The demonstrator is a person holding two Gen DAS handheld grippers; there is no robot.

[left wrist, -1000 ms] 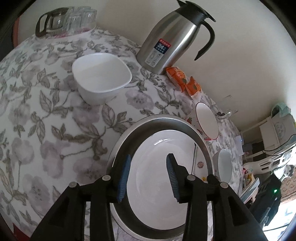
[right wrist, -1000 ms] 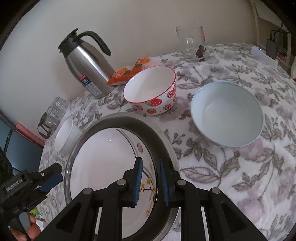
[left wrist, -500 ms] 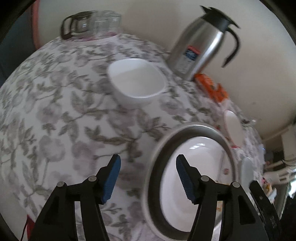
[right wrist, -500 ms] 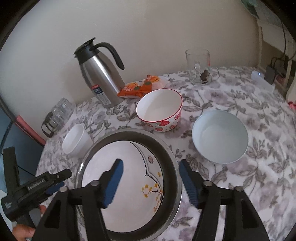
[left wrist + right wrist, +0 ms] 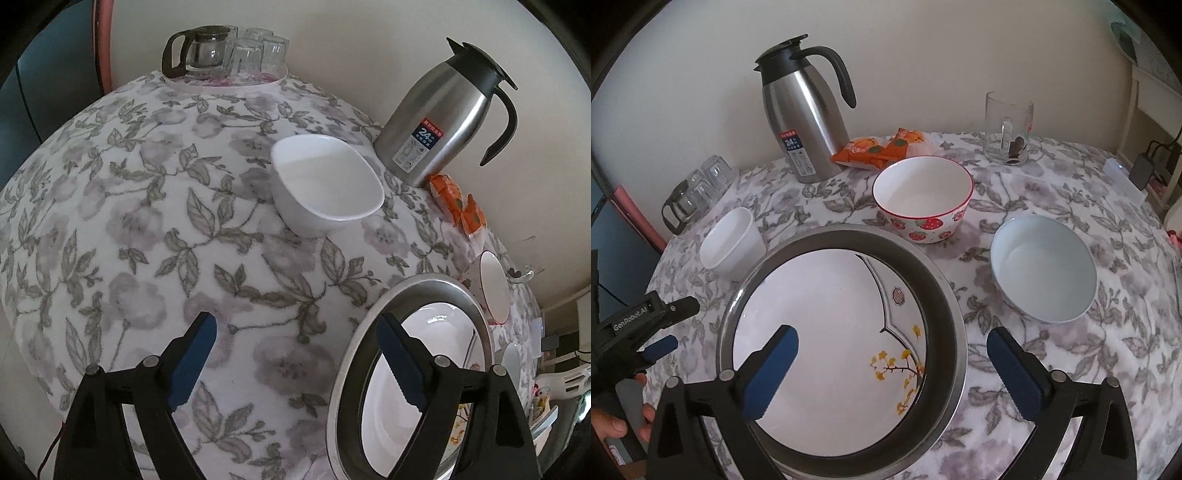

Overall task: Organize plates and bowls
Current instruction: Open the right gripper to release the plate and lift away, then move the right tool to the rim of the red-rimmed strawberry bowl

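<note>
A steel-rimmed dish holds a white plate with yellow flowers, near the table's front. My right gripper is open and empty, its jaws straddling the dish's right rim. My left gripper is open and empty over the cloth left of the dish rim; it also shows in the right wrist view. A white squarish bowl sits left of the dish. A strawberry bowl and a pale blue bowl sit behind and to the right.
A steel thermos jug stands at the back with orange snack packets beside it. A glass mug is back right. A tray of glasses with a glass pot sits at the back left table edge. A white box lies far right.
Both grippers opened wide, let go of the steel dish and drew back. The left gripper swung left off the dish over the cloth.
</note>
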